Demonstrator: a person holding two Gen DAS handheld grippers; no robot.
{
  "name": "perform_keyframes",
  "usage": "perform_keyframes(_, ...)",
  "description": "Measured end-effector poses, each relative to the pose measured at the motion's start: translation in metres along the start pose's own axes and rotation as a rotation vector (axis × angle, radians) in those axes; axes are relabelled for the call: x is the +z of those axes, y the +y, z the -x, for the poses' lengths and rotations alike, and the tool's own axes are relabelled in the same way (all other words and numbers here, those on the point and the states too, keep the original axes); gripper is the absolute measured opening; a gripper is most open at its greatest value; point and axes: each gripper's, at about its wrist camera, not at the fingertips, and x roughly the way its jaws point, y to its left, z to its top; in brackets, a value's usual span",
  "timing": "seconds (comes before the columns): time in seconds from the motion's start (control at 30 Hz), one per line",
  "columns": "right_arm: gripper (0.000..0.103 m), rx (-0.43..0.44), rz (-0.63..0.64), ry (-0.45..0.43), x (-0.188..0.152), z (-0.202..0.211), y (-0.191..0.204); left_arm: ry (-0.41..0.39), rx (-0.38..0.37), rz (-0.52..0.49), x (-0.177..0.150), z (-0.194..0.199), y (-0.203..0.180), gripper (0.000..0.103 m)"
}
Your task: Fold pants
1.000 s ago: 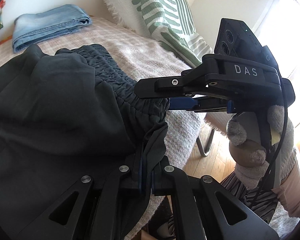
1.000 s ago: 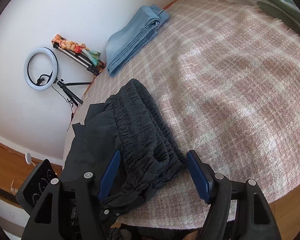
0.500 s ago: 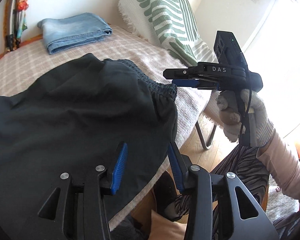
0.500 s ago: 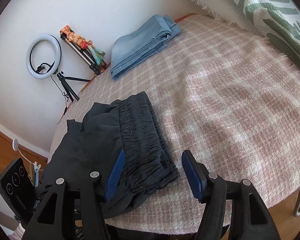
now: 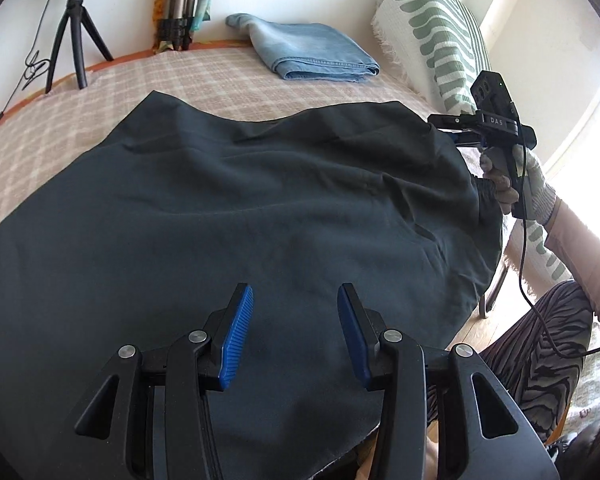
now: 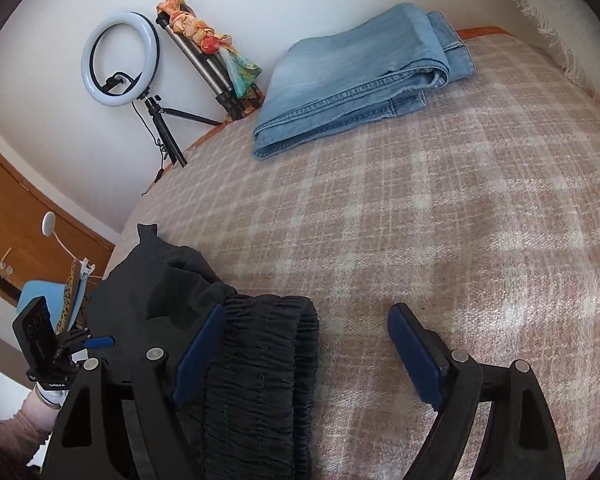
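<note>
the black pants (image 5: 260, 208) lie spread over the near part of the bed (image 6: 440, 216), reaching its near edge, with the gathered waistband (image 6: 260, 364) at the near right end. the left gripper (image 5: 296, 320) hovers over the flat dark cloth with its jaws partly apart and nothing between them. the right gripper (image 6: 304, 356) has its jaws opening wide; the waistband lies between the blue pads, beside the left one, not pinched. folded blue jeans (image 6: 360, 80) rest near the bed's far edge, well apart from the pants. a ring light (image 6: 120, 60) stands off the far left corner.
</note>
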Motion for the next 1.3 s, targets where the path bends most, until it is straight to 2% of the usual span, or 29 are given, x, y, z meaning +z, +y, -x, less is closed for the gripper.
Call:
perform_keyframes(0.13,0.089,0.052,0.042,0.031,-0.007,-0.005,0.010,0.012,-0.015,0.043,-0.001,-0.005,0.008,0.042)
perform_keyframes(0.2,0.087,0.012,0.078,0.026,-0.010,-0.008,0.019,0.014,-0.015,0.039,0.000,-0.007,0.008,0.042)
perform_keyframes(0.23,0.074,0.017,0.076,0.038,-0.012,-0.011,0.022,0.011,-0.011,0.034,0.000,-0.006,0.007,0.042)
perform_keyframes(0.3,0.067,-0.029,0.070,0.021,-0.016,-0.012,0.026,-0.001,-0.004,0.028,0.000,-0.002,0.007,0.042)
perform_keyframes(0.37,0.053,-0.077,0.056,0.007,-0.017,-0.010,0.030,-0.014,-0.002,0.036,-0.001,0.004,0.010,0.042)
perform_keyframes(0.43,0.043,-0.057,0.011,-0.014,-0.020,-0.001,0.031,-0.025,0.005,0.046,-0.004,0.009,0.014,0.042)
perform_keyframes(0.57,0.039,-0.146,0.044,-0.081,-0.026,0.019,0.056,-0.028,0.011,0.061,-0.018,0.014,0.020,0.042)
perform_keyframes(0.63,0.036,-0.193,0.010,-0.123,-0.025,0.032,0.062,-0.016,0.011,0.053,-0.025,0.013,0.018,0.042)
perform_keyframes(0.7,0.004,-0.248,-0.015,-0.169,-0.021,0.049,0.066,-0.015,0.029,0.022,-0.031,0.012,0.013,0.042)
perform_keyframes(0.77,0.006,-0.286,-0.023,-0.199,-0.018,0.061,0.066,-0.011,0.034,-0.012,-0.035,0.009,0.006,0.042)
perform_keyframes(0.83,0.007,-0.330,-0.007,-0.153,-0.017,0.052,0.062,-0.017,0.054,-0.046,-0.038,0.008,0.000,0.042)
perform_keyframes(0.9,0.018,-0.410,0.008,-0.081,-0.019,0.035,0.054,-0.015,0.063,-0.061,-0.037,0.008,-0.002,0.042)
perform_keyframes(0.93,0.027,-0.436,0.000,-0.021,-0.019,0.025,0.049,-0.013,0.061,-0.062,-0.037,0.008,-0.002,0.042)
perform_keyframes(0.97,0.036,-0.474,0.002,0.002,-0.021,0.021,0.046,-0.013,0.065,-0.064,-0.037,0.008,-0.002,0.042)
perform_keyframes(1.1,0.042,-0.565,0.098,-0.074,-0.017,0.037,0.064,-0.017,0.069,-0.058,-0.038,0.012,-0.002,0.042)
perform_keyframes(1.17,0.052,-0.563,0.138,-0.132,-0.011,0.046,0.083,-0.023,0.066,-0.046,-0.037,0.013,-0.001,0.042)
perform_keyframes(1.3,0.053,-0.461,0.213,-0.171,0.003,0.035,0.122,-0.051,0.077,-0.022,-0.036,0.022,0.004,0.042)
